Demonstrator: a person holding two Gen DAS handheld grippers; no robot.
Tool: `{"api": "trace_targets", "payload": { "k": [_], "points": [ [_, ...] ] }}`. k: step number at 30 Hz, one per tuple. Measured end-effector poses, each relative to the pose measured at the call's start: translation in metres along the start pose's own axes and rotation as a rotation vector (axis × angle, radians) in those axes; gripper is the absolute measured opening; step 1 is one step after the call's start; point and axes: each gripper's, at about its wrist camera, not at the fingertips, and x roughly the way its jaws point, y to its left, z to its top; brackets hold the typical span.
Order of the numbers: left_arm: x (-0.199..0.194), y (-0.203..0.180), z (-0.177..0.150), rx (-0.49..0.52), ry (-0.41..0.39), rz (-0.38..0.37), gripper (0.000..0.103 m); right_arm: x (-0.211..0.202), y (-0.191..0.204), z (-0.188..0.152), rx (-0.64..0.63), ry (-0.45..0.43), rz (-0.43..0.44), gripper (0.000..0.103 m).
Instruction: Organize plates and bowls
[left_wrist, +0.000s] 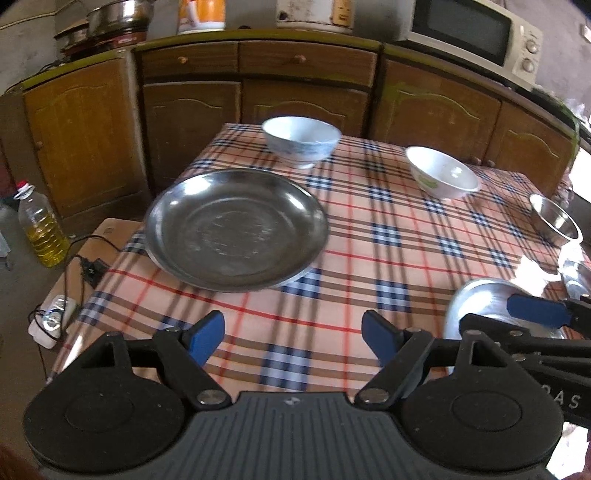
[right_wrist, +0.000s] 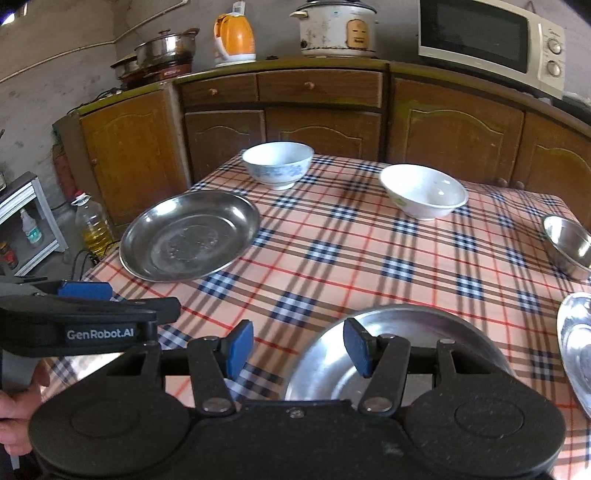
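Plaid-covered table (right_wrist: 332, 258) in front of brown kitchen cabinets (right_wrist: 321, 129); on it, toward the far left, a wide steel plate (left_wrist: 236, 229) lying flat, empty, its rim reaching the table's left edge; beyond it, near the far edge, a white bowl with blue pattern (left_wrist: 301, 142), upright; to the right of that, well apart, a plain white bowl with a green mark (right_wrist: 423, 195), upright; at the right edge, a small steel bowl (right_wrist: 570, 243); nearest, at the lower right, a second steel plate (right_wrist: 388, 354) and, beside it at the frame's edge, another shiny steel dish (right_wrist: 576, 347), only partly seen. Left gripper (left_wrist: 293, 338) hovering over bare cloth in front of the wide plate, blue pads spread wide, nothing between them. Right gripper (right_wrist: 297, 347) low over the near steel plate, jaws parted at a middling width, right pad above the plate's rim, left pad over cloth, gripping nothing as far as can be seen. On the counter behind: steel pot (right_wrist: 166, 48), orange kettle (right_wrist: 234, 38), rice cooker (right_wrist: 338, 29), microwave (right_wrist: 491, 40). On the floor at left, an oil bottle (left_wrist: 42, 225).
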Motion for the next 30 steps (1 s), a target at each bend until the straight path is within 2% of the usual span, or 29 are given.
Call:
{"api": "trace_targets", "payload": {
  "k": [16, 26, 30],
  "points": [
    [0.034, 0.092, 0.039, -0.126, -0.031, 0.14, 0.084, 0.054, 0.021, 0.042, 0.038, 0.005, 0.029, 0.066],
    [0.079, 0.126, 0.061, -0.209, -0.003, 0.189, 0.084, 0.112, 0.032, 0.067, 0.075, 0.057, 0.046, 0.068],
    [0.091, 0.132, 0.065, -0.206, 0.003, 0.185, 0.083, 0.138, 0.037, 0.073, 0.093, 0.092, 0.045, 0.069]
  ]
}}
